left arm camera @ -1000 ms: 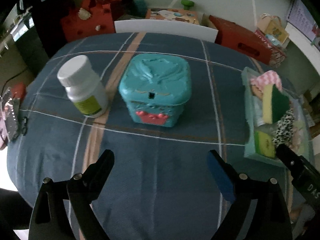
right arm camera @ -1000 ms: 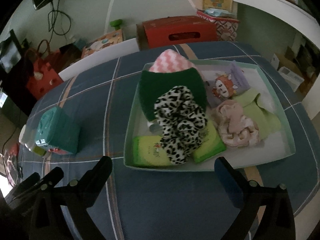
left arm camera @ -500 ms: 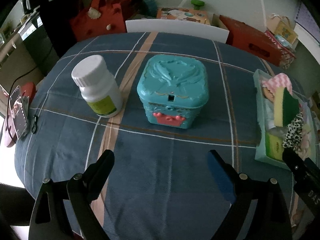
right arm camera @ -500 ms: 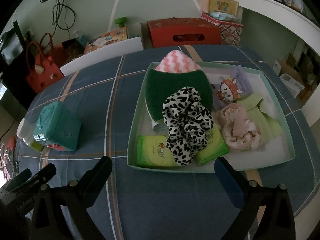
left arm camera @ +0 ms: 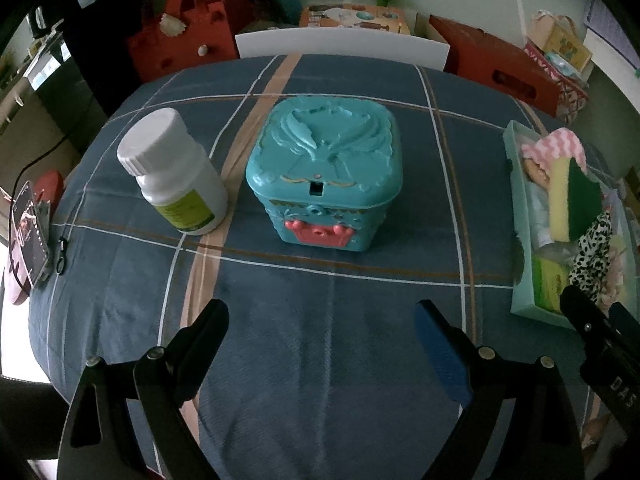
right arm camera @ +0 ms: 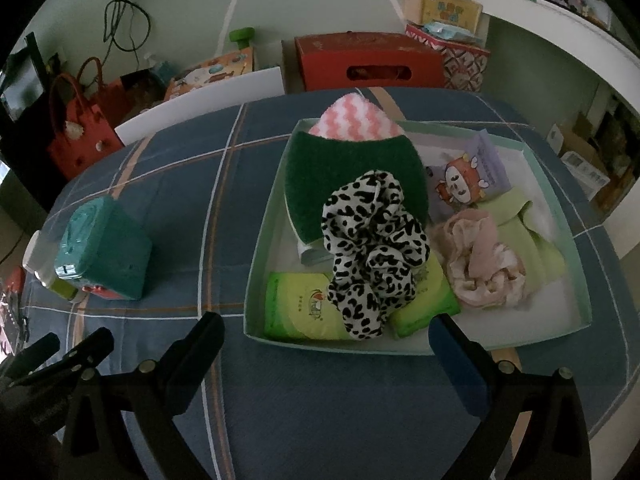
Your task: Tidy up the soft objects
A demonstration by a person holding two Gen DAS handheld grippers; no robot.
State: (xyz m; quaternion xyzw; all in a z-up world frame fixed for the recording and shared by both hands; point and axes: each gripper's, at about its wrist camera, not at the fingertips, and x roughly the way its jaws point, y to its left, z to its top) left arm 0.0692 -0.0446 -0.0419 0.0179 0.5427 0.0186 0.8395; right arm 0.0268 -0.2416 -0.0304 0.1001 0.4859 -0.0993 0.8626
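Blue plaid cloth under everything, with a pale green tray as the landmark. Inside the tray: a leopard scrunchie heaped at the middle front, draped over a green sponge behind it and over two lime packets along the front wall. Behind the sponge, at the far wall, a pink zigzag cloth. Right of the scrunchie, a pink scrunchie lying on a light green cloth, and behind those a lilac cartoon packet. Left of the tray, well apart from it, a teal box standing upright with its lid shut, and just beyond that, farther from the tray, a white bottle with a white cap, upright, near the box but not touching. Right gripper hanging just in front of the tray's front wall, tongs spread wide, nothing between them. Left gripper poised in front of the teal box, off to the tray's left, tongs likewise wide apart and holding nothing.
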